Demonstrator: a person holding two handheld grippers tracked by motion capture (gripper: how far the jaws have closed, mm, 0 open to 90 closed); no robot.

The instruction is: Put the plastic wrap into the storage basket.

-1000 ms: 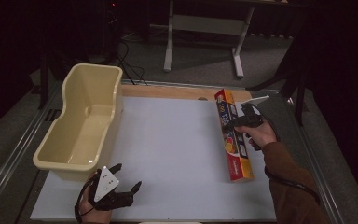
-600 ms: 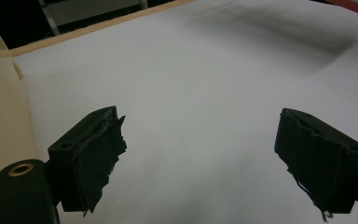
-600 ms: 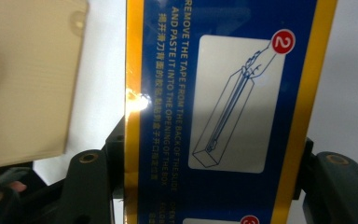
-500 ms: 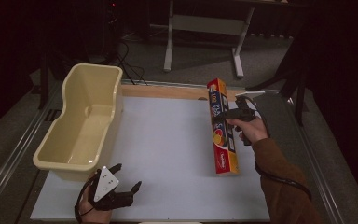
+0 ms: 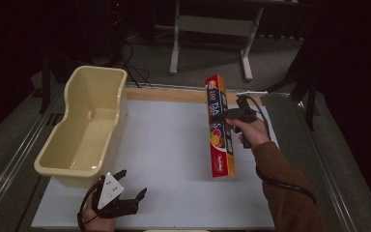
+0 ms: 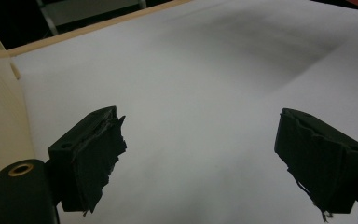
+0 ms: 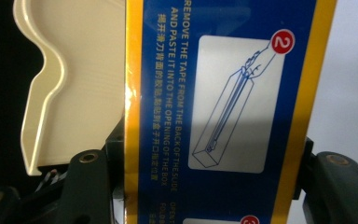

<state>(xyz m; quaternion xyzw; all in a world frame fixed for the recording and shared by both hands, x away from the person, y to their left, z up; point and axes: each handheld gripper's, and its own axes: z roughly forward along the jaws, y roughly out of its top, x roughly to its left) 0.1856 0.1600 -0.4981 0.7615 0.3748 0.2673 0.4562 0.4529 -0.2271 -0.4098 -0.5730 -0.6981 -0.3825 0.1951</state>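
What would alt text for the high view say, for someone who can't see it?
A person's right gripper holds a long orange-and-blue box lifted above a white table. The left gripper rests open near the table's front edge, beside an empty cream tub.

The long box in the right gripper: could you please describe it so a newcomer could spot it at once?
Start at the white table, then look right of the cream tub. The box is clamped in the right gripper. It is long, slim and red-orange with a blue band.
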